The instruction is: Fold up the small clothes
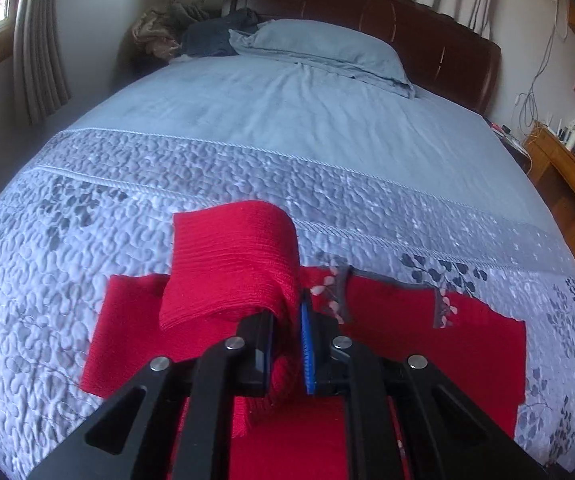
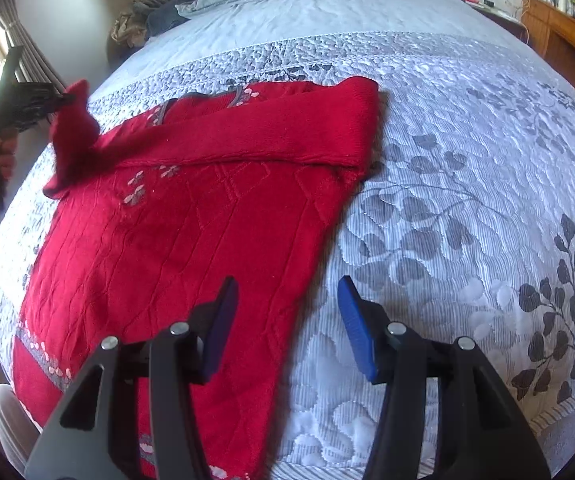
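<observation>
Blue quilt [image 2: 427, 184] with a grey leaf print covers the near half of a bed, and a pillow [image 1: 323, 50] lies up by the dark headboard [image 1: 427, 36]. On the quilt lies a red sweater [image 2: 191, 236], spread flat, with one sleeve folded across its upper part. The left gripper [image 1: 287, 344] is clamped on the other sleeve [image 1: 231, 264]; the red knit is pinched between its blue pads and loops up and over in front of the fingers, clear of the body of the sweater beneath. From the right wrist view that gripper [image 2: 27, 100] sits at the sweater's far left corner, a hand [image 2: 5, 152] behind it. The right gripper [image 2: 287, 320] hangs with its jaws apart and nothing between them, straddling the sweater's right edge near the hem: one finger over red knit, the other over quilt.
</observation>
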